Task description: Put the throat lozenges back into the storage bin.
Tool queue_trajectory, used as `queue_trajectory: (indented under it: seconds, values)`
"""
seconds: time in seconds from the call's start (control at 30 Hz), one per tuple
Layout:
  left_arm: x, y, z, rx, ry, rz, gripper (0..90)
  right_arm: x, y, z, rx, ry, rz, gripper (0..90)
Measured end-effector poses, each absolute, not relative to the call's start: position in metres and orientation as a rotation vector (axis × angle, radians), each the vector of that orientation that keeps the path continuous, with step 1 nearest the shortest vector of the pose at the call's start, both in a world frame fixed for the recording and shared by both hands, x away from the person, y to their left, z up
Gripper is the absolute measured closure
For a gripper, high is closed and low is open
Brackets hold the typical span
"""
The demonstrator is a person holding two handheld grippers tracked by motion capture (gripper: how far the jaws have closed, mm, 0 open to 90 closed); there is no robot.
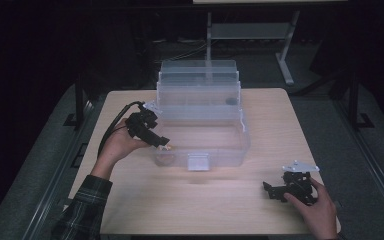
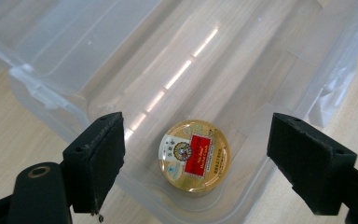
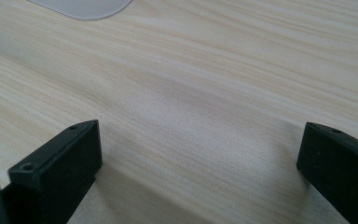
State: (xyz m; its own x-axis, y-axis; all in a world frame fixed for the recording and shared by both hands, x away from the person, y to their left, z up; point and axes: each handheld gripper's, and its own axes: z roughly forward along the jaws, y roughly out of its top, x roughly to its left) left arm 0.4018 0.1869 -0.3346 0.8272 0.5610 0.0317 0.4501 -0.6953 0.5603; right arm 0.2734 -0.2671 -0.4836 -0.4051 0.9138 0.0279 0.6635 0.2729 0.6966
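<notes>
Trouble could come if the left gripper [image 2: 193,154], jaws wide apart above the gold tin [image 2: 195,156] in the clear box [image 2: 51,100], bumps the wall; right gripper [image 3: 198,154] rests apart-jawed on the table [image 3: 205,93].

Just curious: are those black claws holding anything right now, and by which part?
Nothing. The left gripper is open above the gold tin in the clear box; the right gripper is open.

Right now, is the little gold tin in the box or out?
In. The gold tin lies flat on the clear plastic box's floor, near a corner.
</notes>
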Motion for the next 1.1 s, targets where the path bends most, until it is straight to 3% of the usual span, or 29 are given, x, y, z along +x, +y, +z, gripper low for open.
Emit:
queue_trajectory:
  seconds: [1.1]
  values:
    - [0.357,0.240,-0.351,2.319,0.797,0.332,14.5,0.273,-0.267,-0.483,1.430,2.171,0.905,0.0]
